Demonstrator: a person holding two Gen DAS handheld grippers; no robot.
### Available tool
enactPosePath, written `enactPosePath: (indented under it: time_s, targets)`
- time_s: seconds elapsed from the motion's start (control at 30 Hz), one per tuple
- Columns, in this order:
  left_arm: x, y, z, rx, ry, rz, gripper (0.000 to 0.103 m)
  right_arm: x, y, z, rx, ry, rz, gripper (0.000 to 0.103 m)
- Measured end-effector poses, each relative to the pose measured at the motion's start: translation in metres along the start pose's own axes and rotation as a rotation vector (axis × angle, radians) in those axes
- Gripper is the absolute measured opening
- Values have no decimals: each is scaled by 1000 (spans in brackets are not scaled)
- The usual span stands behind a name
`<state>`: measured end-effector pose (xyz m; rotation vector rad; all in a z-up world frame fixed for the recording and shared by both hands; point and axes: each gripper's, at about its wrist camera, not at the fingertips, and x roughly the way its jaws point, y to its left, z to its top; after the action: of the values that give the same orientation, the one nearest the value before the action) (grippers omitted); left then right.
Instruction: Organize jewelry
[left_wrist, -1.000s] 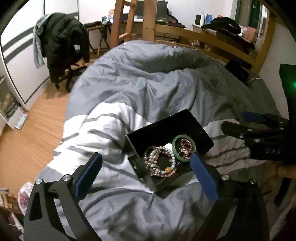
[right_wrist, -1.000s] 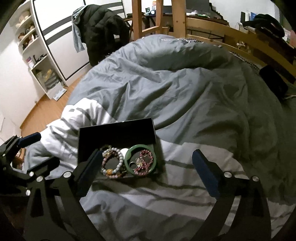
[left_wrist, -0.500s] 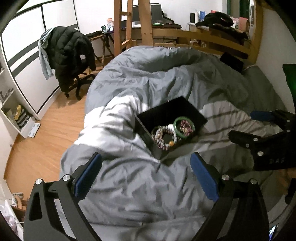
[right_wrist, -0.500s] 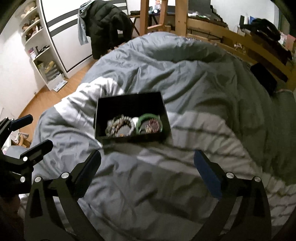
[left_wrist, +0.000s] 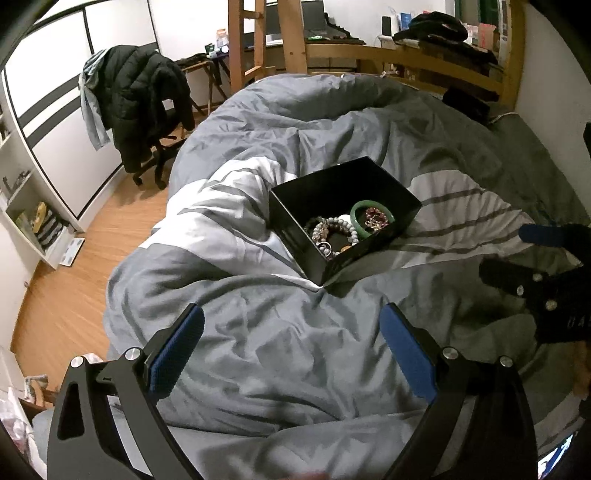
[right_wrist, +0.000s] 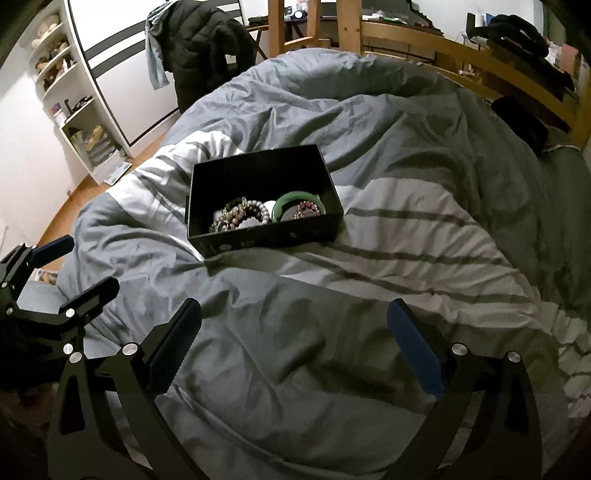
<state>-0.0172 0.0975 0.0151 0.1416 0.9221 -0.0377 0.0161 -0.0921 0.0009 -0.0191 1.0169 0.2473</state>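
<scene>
**K:** Two grippers, both empty. Left gripper (left_wrist: 291, 347) has its jaws spread wide, blue pads (left_wrist: 173, 350) far apart, nothing between them but the duvet (left_wrist: 280, 354) below. Not touching anything as far as I can see.

**M:** Right one?

**K:** Same. Right gripper (right_wrist: 293, 345) jaws spread wide, holding nothing, over grey duvet. From the left wrist view it sits at the right edge (left_wrist: 546, 266), also gaping. From the right wrist view the left one is at the far left edge (right_wrist: 59, 273).

**M:** Where's the jewelry?

**K:** All in the black box (left_wrist: 380, 184), lid off, sitting on the duvet where the white band meets the grey. Box is ahead of both grippers, well apart from each. Contents bunched at the near end: green bangle (left_wrist: 356, 214) with a dark red beaded bracelet (left_wrist: 376, 218) lying inside its ring, and just beside it a heap of pale beaded bracelets (left_wrist: 332, 230). Far half of the box floor is bare.

**M:** Right view agree?

**K:** Yes. Bangle (right_wrist: 295, 201) at the right of the box (right_wrist: 258, 170), red beads (right_wrist: 306, 210) in it, pale beads (right_wrist: 243, 214) to the left. Near wall hides the lowest pieces, can't tell the count.

**M:** Background?

**K:** Chair (left_wrist: 147, 107) with a dark jacket by the wardrobe, wooden bed frame (left_wrist: 388, 55) behind.
</scene>
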Motion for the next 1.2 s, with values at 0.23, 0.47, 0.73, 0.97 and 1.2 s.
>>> enactPosePath:
  time_s: [0.23,0.47,0.73,0.97,1.2]
  targets:
    - [5,-1,-1,5,3,7,95,6,-3,-2,2,0,-4,99]
    - [6,-2,0,11,1,4,95,4,-1,0,-9,-10,-9,99]
    - [6,-3,1,12,1,2,95,1,1,2,-16,-19,-11,99]
    - [5,-2,0,10,0,4,95,1,0,1,-16,-18,-10,99]
    - [6,-4,0,13,1,0,95,1,0,1,-16,-20,-13,99]
